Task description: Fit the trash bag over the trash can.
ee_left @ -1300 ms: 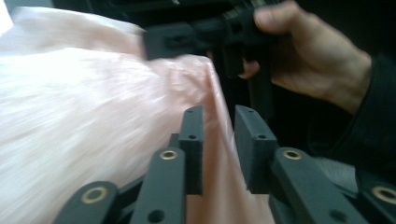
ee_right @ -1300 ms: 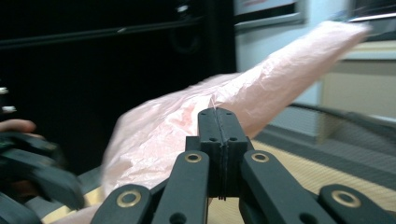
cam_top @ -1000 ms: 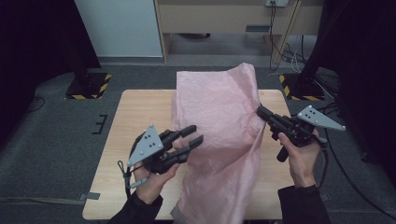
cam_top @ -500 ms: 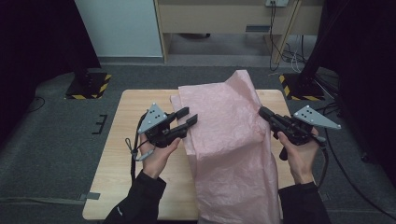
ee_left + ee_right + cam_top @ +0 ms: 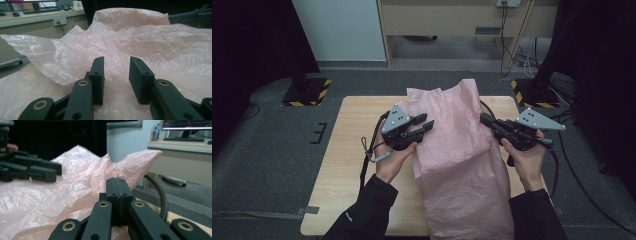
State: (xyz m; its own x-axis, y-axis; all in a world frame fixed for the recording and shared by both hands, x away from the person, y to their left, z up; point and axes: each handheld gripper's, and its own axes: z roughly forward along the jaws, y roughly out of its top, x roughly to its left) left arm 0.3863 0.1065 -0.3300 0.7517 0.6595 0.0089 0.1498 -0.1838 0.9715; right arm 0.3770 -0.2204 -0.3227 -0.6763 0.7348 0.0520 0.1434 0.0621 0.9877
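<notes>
A crinkled pink plastic bag [image 5: 457,150] lies along the wooden table [image 5: 357,130] and hangs over its near edge. My left gripper [image 5: 428,122] hovers at the bag's left edge with its jaws apart. In the left gripper view the open gripper [image 5: 117,62] has only the pink plastic [image 5: 150,42] beneath and ahead. My right gripper [image 5: 484,119] is at the bag's right edge. In the right gripper view its jaws [image 5: 117,180] are pressed together with a fold of the bag [image 5: 75,185] rising from between them. The left gripper [image 5: 47,171] appears at the left of that view.
A black round wire grille [image 5: 147,195] pokes out from under the bag's right side, next to my right gripper. Bare tabletop lies to the left of the bag. Dark floor, a wooden cabinet [image 5: 452,20] and cables lie beyond the table's far edge.
My left gripper has moved away from me and to the right, up to the bag's left edge. The bag has bunched narrower. The right gripper has barely moved.
</notes>
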